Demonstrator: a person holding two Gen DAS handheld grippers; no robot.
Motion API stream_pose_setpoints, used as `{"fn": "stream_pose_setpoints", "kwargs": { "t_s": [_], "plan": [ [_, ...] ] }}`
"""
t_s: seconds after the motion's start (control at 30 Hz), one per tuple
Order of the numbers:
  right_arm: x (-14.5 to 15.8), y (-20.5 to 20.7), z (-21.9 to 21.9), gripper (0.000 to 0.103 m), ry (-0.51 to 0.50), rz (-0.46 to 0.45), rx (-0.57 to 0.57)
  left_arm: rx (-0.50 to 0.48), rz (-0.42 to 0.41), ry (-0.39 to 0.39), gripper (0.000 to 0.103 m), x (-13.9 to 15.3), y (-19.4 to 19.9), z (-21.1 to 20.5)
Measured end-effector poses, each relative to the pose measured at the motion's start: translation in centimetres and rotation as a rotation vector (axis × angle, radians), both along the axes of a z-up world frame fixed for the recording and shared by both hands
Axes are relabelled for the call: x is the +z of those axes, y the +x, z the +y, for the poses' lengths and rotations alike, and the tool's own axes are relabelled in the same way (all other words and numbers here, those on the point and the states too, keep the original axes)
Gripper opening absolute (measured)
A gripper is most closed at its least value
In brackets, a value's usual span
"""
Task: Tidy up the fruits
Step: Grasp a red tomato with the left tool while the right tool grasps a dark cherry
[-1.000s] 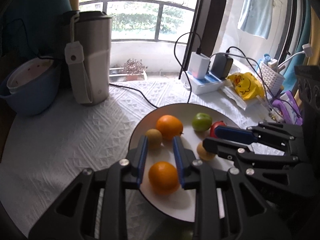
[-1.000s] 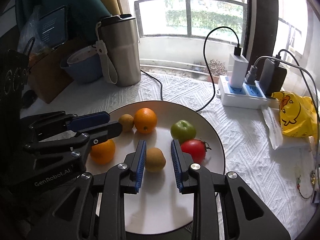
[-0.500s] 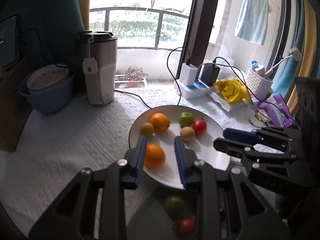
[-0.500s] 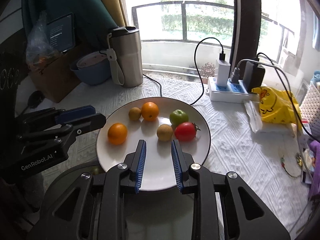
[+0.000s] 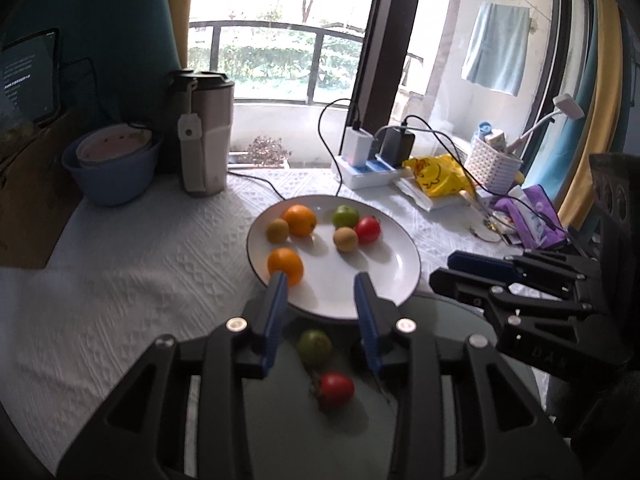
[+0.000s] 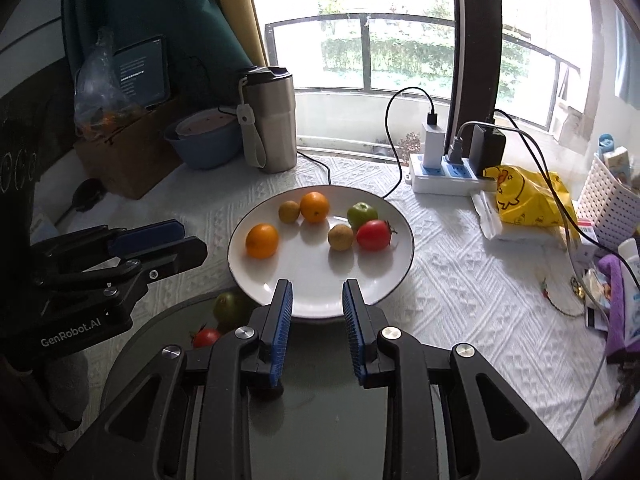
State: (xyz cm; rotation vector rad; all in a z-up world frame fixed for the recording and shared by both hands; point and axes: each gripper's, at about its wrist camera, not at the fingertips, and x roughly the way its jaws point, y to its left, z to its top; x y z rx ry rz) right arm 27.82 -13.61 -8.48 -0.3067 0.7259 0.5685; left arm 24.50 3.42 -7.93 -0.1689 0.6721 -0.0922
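Observation:
A white plate (image 6: 384, 280) (image 5: 396, 276) on the white cloth holds two oranges (image 6: 262, 241) (image 6: 315, 207), two small brown fruits (image 6: 341, 237) (image 6: 289, 211), a green fruit (image 6: 361, 213) and a red tomato (image 6: 373, 234). My left gripper (image 5: 320, 280) is open and empty above the plate's near rim, by the near orange (image 5: 285, 266). My right gripper (image 6: 317, 288) is open and empty above the plate's near rim. Each gripper shows in the other's view: right (image 5: 464, 268), left (image 6: 180, 240).
A dark glass surface (image 6: 328, 404) under the grippers reflects a green and a red fruit. A steel tumbler (image 6: 270, 116), blue bowl (image 6: 204, 140), cardboard box (image 6: 128, 160), power strip with cables (image 6: 448, 176), yellow bag (image 6: 528, 200) and white basket (image 6: 608, 204) surround the plate.
Both grippers have pulled back and up from the plate, empty. The left one released the near orange; the right one left the brown fruit. All fruits stay on the plate.

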Motion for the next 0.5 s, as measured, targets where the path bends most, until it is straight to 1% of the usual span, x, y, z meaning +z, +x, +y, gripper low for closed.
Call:
{"fn": "stream_pose_setpoints", "kwargs": {
  "t_s": [0.2, 0.5],
  "plan": [
    [-0.8, -1.4, -0.7, 0.028, -0.003, 0.015, -0.004, 0.003, 0.025, -0.014, 0.036, -1.3, -1.6, -0.4],
    [-3.0, -3.2, -1.6, 0.028, -0.014, 0.058, -0.018, -0.003, 0.071, -0.031, 0.037, -3.9, -3.1, -1.2]
  ]
}}
